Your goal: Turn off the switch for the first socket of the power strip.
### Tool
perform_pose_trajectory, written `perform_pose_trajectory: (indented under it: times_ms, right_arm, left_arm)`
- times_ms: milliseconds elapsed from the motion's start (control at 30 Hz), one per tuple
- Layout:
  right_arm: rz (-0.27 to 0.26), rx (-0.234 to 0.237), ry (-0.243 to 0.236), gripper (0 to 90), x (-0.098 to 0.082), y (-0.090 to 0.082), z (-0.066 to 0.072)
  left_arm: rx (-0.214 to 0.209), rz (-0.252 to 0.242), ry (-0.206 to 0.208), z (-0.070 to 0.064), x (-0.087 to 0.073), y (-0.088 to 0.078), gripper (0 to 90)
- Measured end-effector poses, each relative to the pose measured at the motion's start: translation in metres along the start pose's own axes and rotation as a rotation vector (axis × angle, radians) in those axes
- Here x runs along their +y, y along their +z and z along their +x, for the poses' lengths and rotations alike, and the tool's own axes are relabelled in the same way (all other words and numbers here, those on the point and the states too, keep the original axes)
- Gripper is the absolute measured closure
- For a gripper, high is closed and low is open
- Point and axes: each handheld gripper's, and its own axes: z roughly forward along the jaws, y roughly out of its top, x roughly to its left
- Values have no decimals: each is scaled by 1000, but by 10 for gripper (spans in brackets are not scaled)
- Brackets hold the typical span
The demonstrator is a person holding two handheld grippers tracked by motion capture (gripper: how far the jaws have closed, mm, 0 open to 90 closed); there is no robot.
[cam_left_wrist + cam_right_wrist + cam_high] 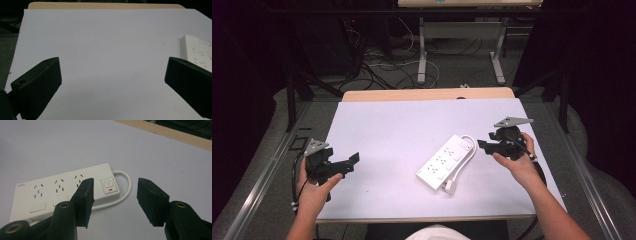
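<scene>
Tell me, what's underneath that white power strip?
The power strip lies flat on the white tabletop, its cord looping beside it. Its underside is hidden against the table.

A white table top (392, 125) lies under the fingers (85, 195), with its wooden edge (427, 94) at the far side beyond them. Farther off, cables (382, 65) sprawl on the floor around a desk's grey legs (422, 55). A metal rail (262, 172) runs outside the left fingers.

A white plastic four-outlet power strip (446, 161) is laid diagonally on the white-topped table (387, 130), right of centre. Its coiled white cable (469, 145) is placed at its far end, its plug (450, 186) at the near end.
</scene>
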Motion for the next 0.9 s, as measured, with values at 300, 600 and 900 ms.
perform_pose_trajectory:
  times_ms: [300,600,900]
  right_arm:
    - [60,13,-38,516,7,12,5]
    - [128,34,-74,569,12,26,11]
    - [193,65,-83,663,13,42,14]
  left_arm:
    - [0,1,-1,0,0,0,6]
    - [-1,4,-1,0,0,-1,6]
    - [-1,4,-5,0,0,-1,6]
